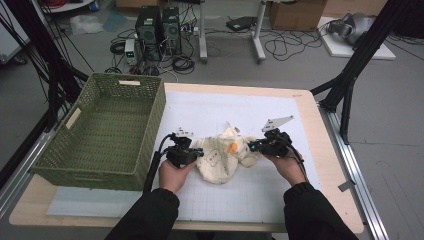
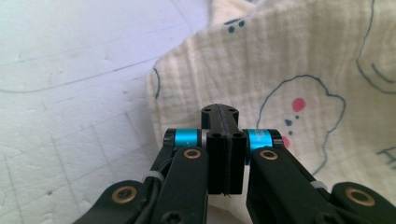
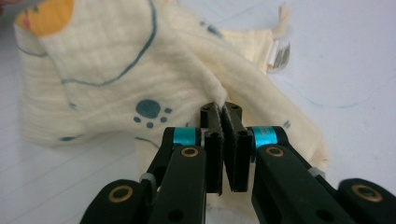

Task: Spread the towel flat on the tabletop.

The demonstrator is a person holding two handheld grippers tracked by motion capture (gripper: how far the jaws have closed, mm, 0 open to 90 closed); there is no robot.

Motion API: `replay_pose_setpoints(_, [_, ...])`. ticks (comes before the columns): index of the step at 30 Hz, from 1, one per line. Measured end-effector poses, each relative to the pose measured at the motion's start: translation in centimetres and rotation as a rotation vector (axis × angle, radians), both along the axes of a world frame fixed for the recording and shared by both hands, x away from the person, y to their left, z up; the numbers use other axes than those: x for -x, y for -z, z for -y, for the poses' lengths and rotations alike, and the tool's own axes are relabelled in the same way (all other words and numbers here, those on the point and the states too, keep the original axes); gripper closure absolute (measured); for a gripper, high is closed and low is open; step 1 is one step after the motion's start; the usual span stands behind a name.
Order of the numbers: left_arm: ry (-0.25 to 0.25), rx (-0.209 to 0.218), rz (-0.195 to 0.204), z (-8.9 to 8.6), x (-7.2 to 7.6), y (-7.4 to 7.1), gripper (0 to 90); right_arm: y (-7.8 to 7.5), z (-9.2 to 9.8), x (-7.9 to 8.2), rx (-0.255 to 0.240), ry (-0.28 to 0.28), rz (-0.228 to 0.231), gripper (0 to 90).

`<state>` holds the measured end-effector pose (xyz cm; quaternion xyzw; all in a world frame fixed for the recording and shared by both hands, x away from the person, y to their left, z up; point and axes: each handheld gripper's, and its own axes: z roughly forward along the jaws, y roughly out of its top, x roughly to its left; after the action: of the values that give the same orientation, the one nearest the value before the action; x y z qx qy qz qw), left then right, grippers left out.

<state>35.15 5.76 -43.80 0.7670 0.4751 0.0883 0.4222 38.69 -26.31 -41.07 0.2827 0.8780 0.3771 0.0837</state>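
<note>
White gridded mat (image 1: 250, 190) covers the wooden table (image 1: 330, 200); floor behind is cable clutter plus two PC towers (image 1: 159, 27) at 12 o'clock.

We've got the cream printed cloth (image 1: 222, 155) bunched in a heap at mat centre. Green woven basket (image 1: 102, 175) sits at 9 o'clock of it, just beside the left hand, nothing inside as far as we can see.

Left gripper (image 1: 199, 153) is on the cloth's 9 o'clock edge. In the left gripper view (image 2: 225, 112) the jaws are fully together; the tips lie against the fabric edge, but we can't tell whether any fabric is actually pinched.

Right gripper (image 1: 251, 146) is on the 3 o'clock edge. Right gripper view (image 3: 220, 109): jaws squeezed together with a ridge of cloth (image 3: 116, 84) clamped at the tips, so that grip looks good.

Our read on progress: early. Grasp on both sides looks done or nearly so. Cloth is not yet lifted, spread or folded, and not in the basket. Left to do, likely: raise and straighten it, fold, then move it toward 9 o'clock into the basket. We'd verify the left pinch first.
</note>
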Motion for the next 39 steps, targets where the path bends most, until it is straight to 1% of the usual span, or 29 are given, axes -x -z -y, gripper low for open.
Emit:
replay_pose_setpoints(1, [-0.01, -0.007, 0.003, 0.0, -0.2, 0.2, 89.8, 0.6, -0.1, -0.6, 0.005, 0.016, -0.013, 87.7])
replay_pose_setpoints(2, [-0.018, -0.012, 0.002, -0.1, -0.3, 0.3, 89.8, 0.6, -0.1, -0.6, 0.005, 0.016, -0.013, 87.7])
replay_pose_setpoints(3, [-0.032, -0.014, -0.002, -0.1, -0.5, 0.5, 89.8, 1.2, 0.0, -1.1, 0.01, 0.033, -0.016, 87.7])
replay_pose_setpoints(4, [-0.036, -0.021, -0.006, -0.2, -0.6, 0.6, 89.8, 1.2, 0.0, -1.1, 0.01, 0.033, -0.016, 87.7])
replay_pose_setpoints(5, [-0.039, -0.02, -0.005, -0.2, -0.7, 0.8, 89.8, 1.5, 0.0, -1.3, 0.021, 0.04, -0.02, 87.7])
replay_pose_setpoints(7, [-0.045, -0.015, 0.0, -0.1, -0.8, 0.8, 89.8, 2.0, 0.1, -1.6, 0.022, 0.047, -0.032, 87.7])
replay_pose_setpoints(9, [-0.038, -0.025, 0.005, -0.2, -0.7, 0.7, 89.5, 2.1, 0.1, -1.7, 0.011, 0.049, -0.031, 87.3])
replay_pose_setpoints(10, [-0.037, -0.022, 0.013, -0.2, -0.5, 0.6, 89.2, 2.1, 0.1, -1.6, 0.01, 0.05, -0.023, 86.6])
replay_pose_setpoints(12, [-0.035, -0.006, 0.035, -0.3, -0.3, 0.1, 86.4, 1.8, 0.2, -1.5, -0.004, 0.057, -0.014, 82.8])
replay_pose_setpoints(13, [-0.037, 0.008, 0.045, -0.4, -0.2, -0.2, 83.6, 1.6, 0.4, -1.4, -0.013, 0.055, -0.007, 81.5])
replay_pose_setpoints(15, [-0.029, 0.021, 0.059, -0.6, 0.1, -0.7, 79.7, 1.0, 0.7, -0.9, -0.032, 0.064, 0.011, 77.8])
replay_pose_setpoints(17, [-0.018, 0.031, 0.069, -0.8, 0.3, -1.1, 75.3, 0.5, 1.2, -0.4, -0.055, 0.068, 0.026, 76.1])
replay_pose_setpoints(20, [-0.012, 0.031, 0.08, -1.0, 0.6, -1.5, 73.3, 0.1, 2.1, 0.5, -0.077, 0.082, 0.044, 73.2])
replay_pose_setpoints(22, [-0.003, 0.032, 0.076, -1.1, 0.7, -1.6, 71.5, -0.1, 2.6, 1.0, -0.079, 0.09, 0.053, 71.4])
replay_pose_setpoints(24, [0.006, 0.025, 0.076, -1.0, 0.8, -1.7, 70.8, -0.3, 3.0, 1.7, -0.094, 0.09, 0.064, 70.6])
replay_pose_setpoints(25, [0.009, 0.022, 0.074, -1.0, 0.9, -1.7, 69.6, -0.6, 3.3, 2.4, -0.106, 0.085, 0.079, 70.1])
replay_pose_setpoints(26, [0.015, 0.021, 0.075, -1.0, 1.0, -1.6, 69.6, -0.6, 3.3, 2.4, -0.106, 0.085, 0.079, 70.1])
replay_pose_setpoints(29, [0.029, 0.015, 0.074, -0.8, 1.2, -1.6, 67.6, -1.0, 3.5, 3.5, -0.119, 0.064, 0.089, 69.1])
replay_pose_setpoints(30, [0.033, 0.01, 0.073, -0.7, 1.3, -1.6, 67.2, -1.0, 3.4, 3.8, -0.122, 0.057, 0.094, 68.7])
replay_pose_setpoints(32, [0.041, 0.008, 0.071, -0.6, 1.4, -1.4, 66.3, -1.1, 3.2, 4.5, -0.124, 0.042, 0.089, 67.5])
replay_pose_setpoints(33, [0.044, 0.007, 0.068, -0.6, 1.4, -1.4, 65.6, -1.0, 3.2, 4.8, -0.13, 0.033, 0.095, 67.2])
replay_pose_setpoints(34, [0.046, 0.004, 0.066, -0.5, 1.5, -1.3, 65.5, -1.0, 3.0, 5.2, -0.14, 0.03, 0.088, 66.5])
replay_pose_setpoints(36, [0.055, -0.011, 0.064, -0.5, 1.5, -1.3, 65.4, -0.8, 2.8, 5.7, -0.144, 0.015, 0.092, 66.5])
replay_pose_setpoints(39, [0.062, -0.012, 0.066, -0.3, 1.6, -1.2, 66.9, -0.2, 2.3, 6.3, -0.149, 0.009, 0.072, 66.6])
